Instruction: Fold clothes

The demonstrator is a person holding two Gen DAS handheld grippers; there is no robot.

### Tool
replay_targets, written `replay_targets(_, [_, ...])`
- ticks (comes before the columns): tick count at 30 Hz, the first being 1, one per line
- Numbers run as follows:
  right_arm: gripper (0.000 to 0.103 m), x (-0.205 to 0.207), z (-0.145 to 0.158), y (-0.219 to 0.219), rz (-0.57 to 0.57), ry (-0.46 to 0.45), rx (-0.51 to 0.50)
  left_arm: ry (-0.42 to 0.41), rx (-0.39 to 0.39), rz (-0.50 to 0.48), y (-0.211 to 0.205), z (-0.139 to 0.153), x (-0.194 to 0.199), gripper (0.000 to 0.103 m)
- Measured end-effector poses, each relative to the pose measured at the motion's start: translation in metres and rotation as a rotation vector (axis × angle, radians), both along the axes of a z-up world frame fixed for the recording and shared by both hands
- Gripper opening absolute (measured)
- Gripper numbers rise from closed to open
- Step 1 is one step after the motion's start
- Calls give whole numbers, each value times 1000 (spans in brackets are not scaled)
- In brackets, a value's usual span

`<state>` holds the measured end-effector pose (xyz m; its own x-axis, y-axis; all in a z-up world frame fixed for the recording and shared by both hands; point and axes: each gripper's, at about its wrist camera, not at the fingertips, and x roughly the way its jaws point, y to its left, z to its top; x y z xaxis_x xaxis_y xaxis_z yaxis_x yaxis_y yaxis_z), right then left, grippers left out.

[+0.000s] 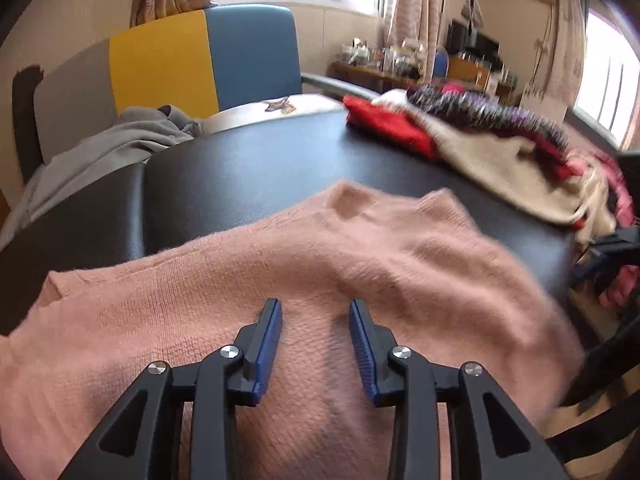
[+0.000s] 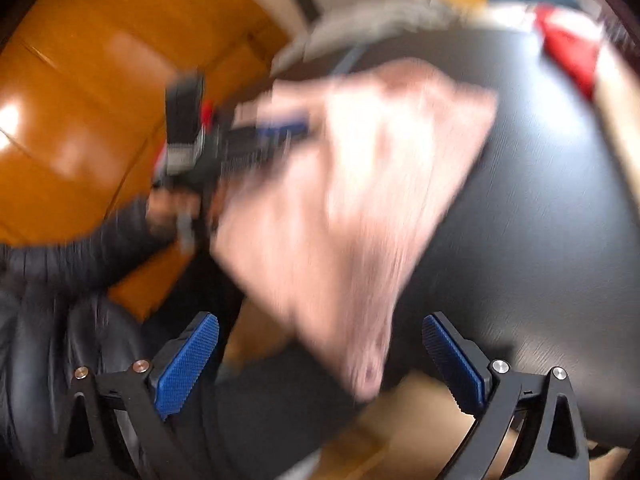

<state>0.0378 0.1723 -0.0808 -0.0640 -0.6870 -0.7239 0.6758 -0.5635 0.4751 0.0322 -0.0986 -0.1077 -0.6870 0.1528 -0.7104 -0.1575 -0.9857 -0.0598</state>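
sweater: pink knit sweater lies spread on the black tabletop, its near part draped over the front edge.
left claw: left claw stands about half open over the knit, the fabric showing between the pads with no pinch seen.
right claw: right claw gapes wide and empty beside the sweater's hanging corner.
risk, slip: the smooth tabletop and the overhang could let the sweater slide off toward the floor if tugged forward.
risk, snag: the ribbed blue pads may catch the fuzzy knit and pull one layer only, so a fold goes crooked.
risk, blur: the right view is smeared, so a grab aimed now could miss the edge.
risk, crowding: the clothes pile at the far right leaves less room to fold.
surface: glossy black, bare beyond the sweater.
room: yellow and blue chair, grey garment, curtained windows, cluttered desk, orange wood floor.
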Motion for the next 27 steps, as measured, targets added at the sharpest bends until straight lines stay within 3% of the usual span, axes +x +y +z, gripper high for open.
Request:
replay_targets(5, [103, -31, 14, -42, -133, 142, 69, 47, -62, 41, -18, 11, 28, 35])
replay_targets(7, [96, -45, 14, -54, -160, 173, 64, 43, -79, 65, -30, 9, 38, 36])
replay_targets(9, [76, -59, 4, -69, -201, 189, 129, 24, -63, 107, -47, 2, 46, 36])
replay_targets(11, [67, -74, -6, -85, -242, 203, 202, -7, -33, 144, -63, -8, 50, 37])
replay_targets(14, [67, -88, -35, -86, -255, 150, 295, -32, 34, 164, -78, -25, 56, 41])
replay_targets(17, [64, -78, -38, -105, -224, 243, 371, -16, 45, 183, -76, -28, 58, 43])
replay_targets(19, [48, -70, -35, -114, -208, 312, 437, -22, 30, 199, -72, -25, 56, 43])
replay_targets(20, [22, -65, -32, -119, -193, 347, 467, -20, 37, 207, -72, -21, 56, 43])
replay_targets(21, [7, -60, -27, -126, -181, 406, 525, 0, 70, 209, -73, -15, 59, 43])
replay_targets(24, [8, -57, -32, -127, -172, 488, 653, 34, 110, 182, -75, -7, 59, 47])
replay_targets(27, [4, -65, -49, -113, -236, 532, 721, 17, 123, 153, -76, -27, 56, 49])
